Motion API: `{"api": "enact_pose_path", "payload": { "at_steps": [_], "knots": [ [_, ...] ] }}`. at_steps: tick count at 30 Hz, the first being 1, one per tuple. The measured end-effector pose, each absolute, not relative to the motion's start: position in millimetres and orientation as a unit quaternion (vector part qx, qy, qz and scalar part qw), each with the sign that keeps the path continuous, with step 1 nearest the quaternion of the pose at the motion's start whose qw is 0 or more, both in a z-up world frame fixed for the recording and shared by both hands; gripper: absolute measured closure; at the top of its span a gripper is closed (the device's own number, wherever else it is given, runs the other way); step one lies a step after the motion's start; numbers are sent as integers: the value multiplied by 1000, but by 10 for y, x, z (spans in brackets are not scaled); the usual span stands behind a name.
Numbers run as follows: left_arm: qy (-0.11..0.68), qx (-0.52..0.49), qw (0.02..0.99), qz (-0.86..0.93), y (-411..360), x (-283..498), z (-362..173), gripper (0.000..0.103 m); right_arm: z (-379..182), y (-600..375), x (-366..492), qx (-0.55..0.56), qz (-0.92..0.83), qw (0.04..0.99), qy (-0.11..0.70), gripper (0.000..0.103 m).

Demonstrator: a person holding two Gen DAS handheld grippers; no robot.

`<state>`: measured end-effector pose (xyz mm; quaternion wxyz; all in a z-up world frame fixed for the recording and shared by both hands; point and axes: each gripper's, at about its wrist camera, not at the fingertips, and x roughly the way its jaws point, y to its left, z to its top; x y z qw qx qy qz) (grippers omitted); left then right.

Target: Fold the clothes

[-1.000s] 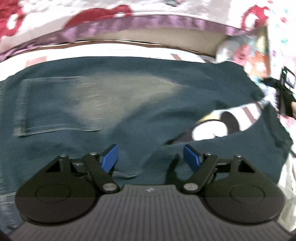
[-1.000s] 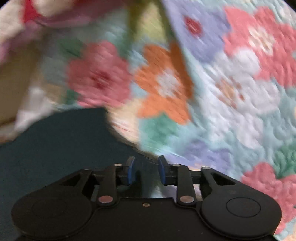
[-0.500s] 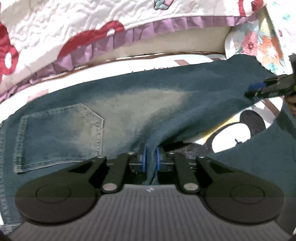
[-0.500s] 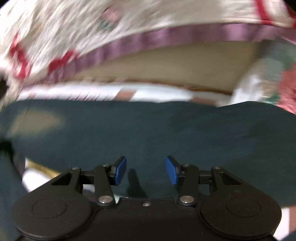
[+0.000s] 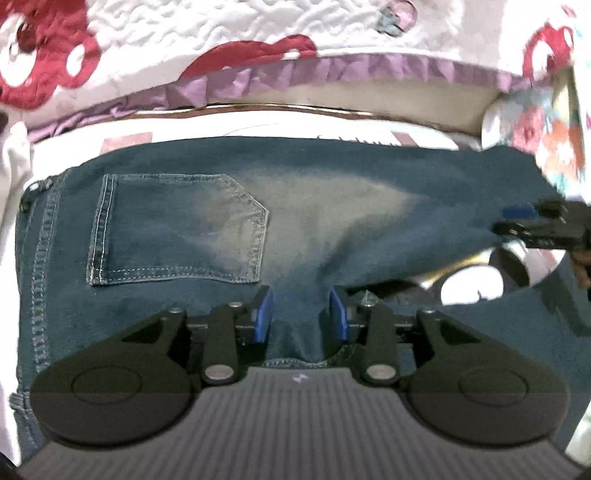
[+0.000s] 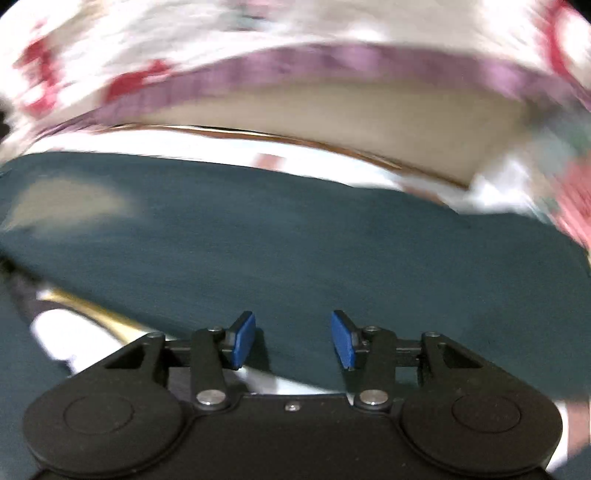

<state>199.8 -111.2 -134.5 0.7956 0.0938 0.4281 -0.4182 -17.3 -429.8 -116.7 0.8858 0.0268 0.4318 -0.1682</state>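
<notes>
While the jeans (image 5: 303,221) lie spread seat-up on the bed, the left wrist view shows the left hand-held gripper (image 5: 301,319) low over the crotch seam, its blue pads apart with a ridge of denim bunched between them but not pinched. The back pocket (image 5: 177,229) sits toward ten o'clock of that gripper, the waistband runs down the nine o'clock edge, and one leg stretches off toward two o'clock. There, near three o'clock, the right hand-held gripper (image 5: 517,221) comes in side-on at the leg's near edge; from this angle I cannot tell how its pads stand. Below that leg a patch of bed sheet (image 5: 469,288) with a dark-and-white print shows between the two legs, and a quilt (image 5: 221,33) with red shapes and a purple frill hangs across twelve o'clock.

From the right wrist view, blurred by motion, the right hand-held gripper (image 6: 293,338) has its pads apart and nothing between them, with the dark leg filling the frame from nine to three o'clock. Denim edge and pale sheet lie right under the pads at six o'clock.

To fold cleanly, I judge that both grippers should bite the fabric edge fully, through both layers, before lifting. Lifting together and carrying the near leg squarely over the far one would keep seams aligned; a shallow bite on thick denim risks slipping.
</notes>
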Motion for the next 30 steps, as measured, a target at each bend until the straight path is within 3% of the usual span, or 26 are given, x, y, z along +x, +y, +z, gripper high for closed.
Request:
{"api": "enact_pose_path", "payload": {
  "at_steps": [8,13,14,15,17,18,20,24,30],
  "knots": [
    [429,44,808,-402,-771,2134,-1142,69,-1232,-3769,286,41,-108,893,435,68],
    [457,48,790,-406,-763,2164,-1294,69,-1189,-3638,535,87,-50,893,439,68],
    [460,51,789,-405,-774,2162,-1315,69,-1205,-3564,626,92,-33,892,441,68],
    [463,54,787,-405,-785,2159,-1334,68,-1248,-3416,709,78,-14,890,449,58],
    [465,58,784,-408,-797,2147,-1347,63,-1258,-3105,816,35,9,890,454,55],
    [464,59,785,-406,-796,2144,-1350,62,-1207,-3047,827,57,41,888,454,56],
    [465,56,786,-402,-785,2148,-1361,61,-1085,-2966,834,118,113,877,452,66],
    [465,73,793,-388,-735,2169,-1366,61,-932,-2864,556,97,77,892,435,60],
    [451,120,839,-281,-363,2360,-1234,56,-1173,-2922,466,102,75,868,481,50]
  ]
}}
